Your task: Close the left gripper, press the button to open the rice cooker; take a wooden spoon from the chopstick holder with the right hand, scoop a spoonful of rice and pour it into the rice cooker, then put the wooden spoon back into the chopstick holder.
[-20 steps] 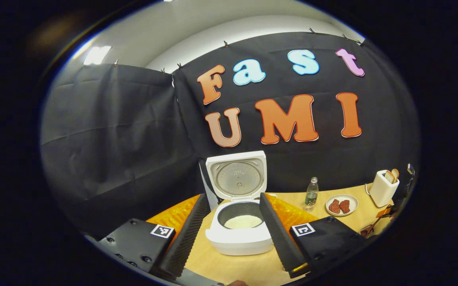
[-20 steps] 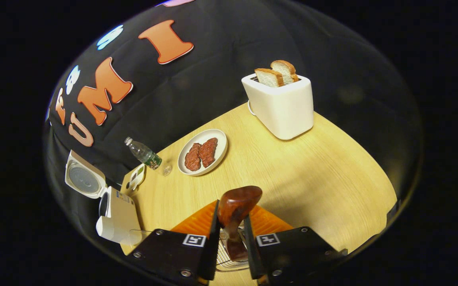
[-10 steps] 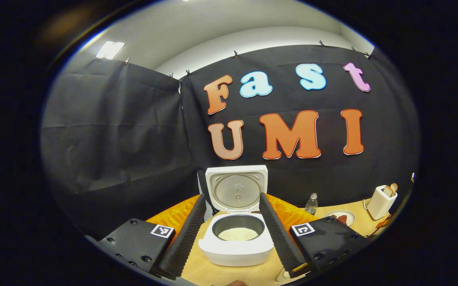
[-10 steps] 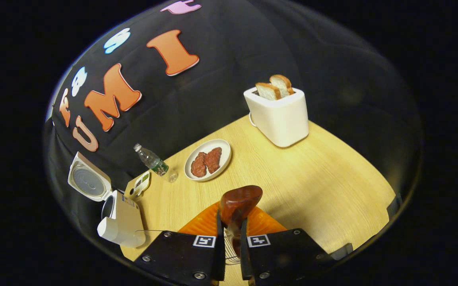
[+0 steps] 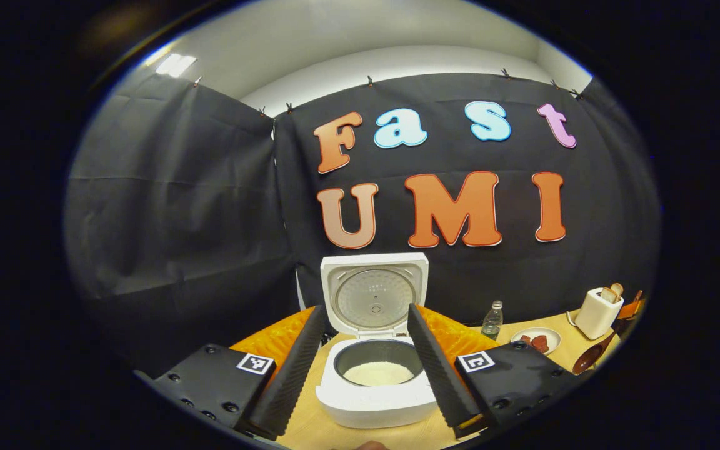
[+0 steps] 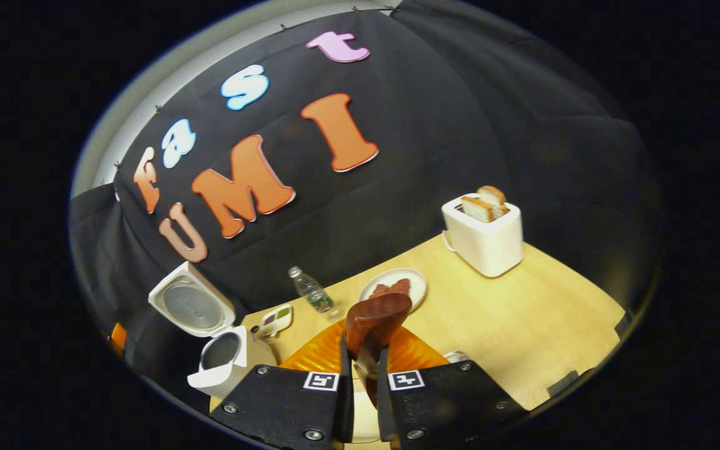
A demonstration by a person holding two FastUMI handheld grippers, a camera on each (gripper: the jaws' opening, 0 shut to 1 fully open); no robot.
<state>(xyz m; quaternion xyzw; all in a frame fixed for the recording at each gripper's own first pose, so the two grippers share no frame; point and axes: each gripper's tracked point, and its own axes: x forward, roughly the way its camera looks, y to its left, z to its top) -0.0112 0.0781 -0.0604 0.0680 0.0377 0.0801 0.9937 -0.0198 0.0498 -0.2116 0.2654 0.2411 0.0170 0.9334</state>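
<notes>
Wooden spoon (image 6: 374, 325) is now lifted clear of the holder, pinched in the right claw (image 6: 365, 369), its bowl raised higher against the surface (image 6: 541, 325) than a second ago. The left claw (image 5: 363, 362) hangs spread wide, framing the open rice cooker (image 5: 379, 381) at twelve o'clock. Scooping rice looks next.

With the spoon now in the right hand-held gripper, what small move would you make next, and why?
Probably carry the wooden spoon toward a rice supply to scoop. The right hand-held gripper is shut on its handle, the bowl looks empty, and the rice cooker stands open.
</notes>
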